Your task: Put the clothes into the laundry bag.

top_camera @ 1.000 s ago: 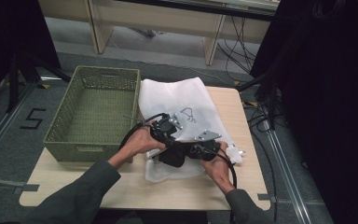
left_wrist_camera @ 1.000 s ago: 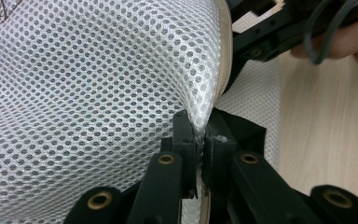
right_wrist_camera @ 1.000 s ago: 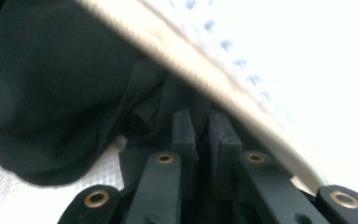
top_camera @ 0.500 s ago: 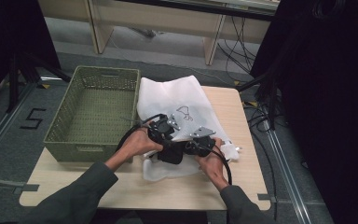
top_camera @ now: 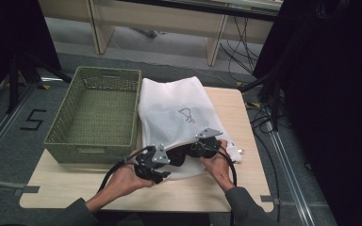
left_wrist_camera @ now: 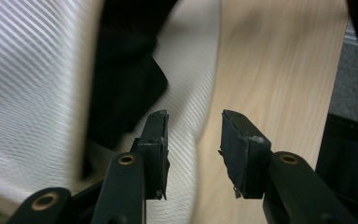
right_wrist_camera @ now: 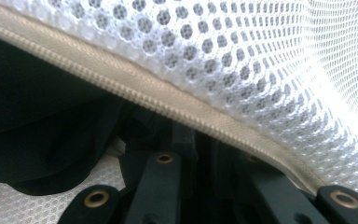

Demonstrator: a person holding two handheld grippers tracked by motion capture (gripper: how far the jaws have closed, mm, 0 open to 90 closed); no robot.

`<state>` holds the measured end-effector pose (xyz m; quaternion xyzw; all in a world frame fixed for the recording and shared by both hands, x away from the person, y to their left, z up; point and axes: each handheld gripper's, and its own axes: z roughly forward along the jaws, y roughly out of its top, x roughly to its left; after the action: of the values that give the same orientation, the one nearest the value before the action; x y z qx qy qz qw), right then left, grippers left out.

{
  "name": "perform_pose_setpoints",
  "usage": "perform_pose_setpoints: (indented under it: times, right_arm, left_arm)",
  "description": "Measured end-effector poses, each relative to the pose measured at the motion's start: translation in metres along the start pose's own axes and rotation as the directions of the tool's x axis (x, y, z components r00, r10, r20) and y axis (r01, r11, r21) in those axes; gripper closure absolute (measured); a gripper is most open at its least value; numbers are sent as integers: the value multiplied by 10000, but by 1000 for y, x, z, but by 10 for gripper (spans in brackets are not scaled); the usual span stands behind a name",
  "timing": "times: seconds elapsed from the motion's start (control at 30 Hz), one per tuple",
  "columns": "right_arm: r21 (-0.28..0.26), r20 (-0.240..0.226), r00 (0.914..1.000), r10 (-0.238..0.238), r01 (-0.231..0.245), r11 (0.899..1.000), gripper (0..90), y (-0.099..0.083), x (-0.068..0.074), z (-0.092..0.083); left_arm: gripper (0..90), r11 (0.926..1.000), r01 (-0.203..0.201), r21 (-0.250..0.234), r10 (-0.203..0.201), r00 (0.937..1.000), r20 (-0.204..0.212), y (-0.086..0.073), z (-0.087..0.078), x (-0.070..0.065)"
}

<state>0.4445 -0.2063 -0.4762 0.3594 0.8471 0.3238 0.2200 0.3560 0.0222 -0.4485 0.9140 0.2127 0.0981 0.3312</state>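
A mesh laundry bag point(top_camera: 179, 117) lies on the table point(top_camera: 235, 186), its length running from the far edge toward the person. Just to its left stands a wire basket point(top_camera: 94, 113), touching the bag's side. A dark garment point(top_camera: 181, 154) sits in the bag's near, open end. The left gripper point(top_camera: 162, 168) is at the near left corner of the bag, the right gripper point(top_camera: 199, 149) at the mouth, right of the garment, under the zip edge point(right_wrist_camera: 135, 84).

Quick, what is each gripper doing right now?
Left gripper: open, jaws just been opening, nothing between them.
Right gripper: inside the white mesh bag; open or shut cannot be told.
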Motion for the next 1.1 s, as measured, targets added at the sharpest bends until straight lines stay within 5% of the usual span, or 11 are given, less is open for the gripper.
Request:
perform_pose_setpoints:
  times: [0.1, 0.13, 0.3, 0.43, 0.57, 0.7, 0.8, 0.83, 0.97, 1.03, 1.1]
  right_arm:
    - [-86, 48, 10000, -17, 17, 10000, 832, 0, 0, 0]
    - [-33, -6, 10000, -6, 6, 10000, 832, 0, 0, 0]
    - [-42, -76, 9999, 74, -75, 10000, 832, 0, -1, 1]
    - [-99, -72, 10000, 46, -46, 9999, 831, 0, -1, 0]
    - [-102, -86, 9999, 57, -58, 9999, 829, -1, -1, 0]
    - [29, -230, 9988, 431, -430, 9991, 735, 1, -2, -4]
    - [-253, -628, 9951, 764, -781, 9966, 621, 4, 2, -21]
    - [-412, -904, 9939, 628, -667, 9969, 591, 4, 2, -27]
    - [-1026, -2047, 9780, 411, -632, 9927, 490, 2, 16, -48]
    - [-1055, -2482, 9684, 233, -509, 9931, 454, 3, 24, -48]
    - [-949, -2760, 9609, 235, -515, 9942, 443, 6, 32, -41]
  left_arm:
    - [574, 9982, -76, 587, 82, 9999, -101, -5, 18, 5]
    - [540, 9986, 351, 395, -342, 9992, -228, -5, 24, 5]
    - [489, 9948, 481, 900, -443, 9980, -441, -7, 43, 8]
    - [603, 9950, 212, 974, -170, 9989, -434, -10, 53, 8]
    - [830, 9962, 66, 872, -29, 9991, -420, -11, 54, 12]
    - [868, 9969, -218, 757, 232, 9996, -174, -10, 47, 11]
    - [869, 9992, -7, 398, 10, 10000, -65, -11, 37, 14]
    - [869, 9985, -246, 493, 249, 9997, -58, -11, 32, 15]
    - [868, 9999, -26, 133, 28, 9999, -148, -12, 23, 15]
    - [868, 9996, -253, 128, 255, 9995, -159, -12, 21, 14]
    - [868, 10000, -63, 11, 63, 9998, -163, -12, 20, 12]
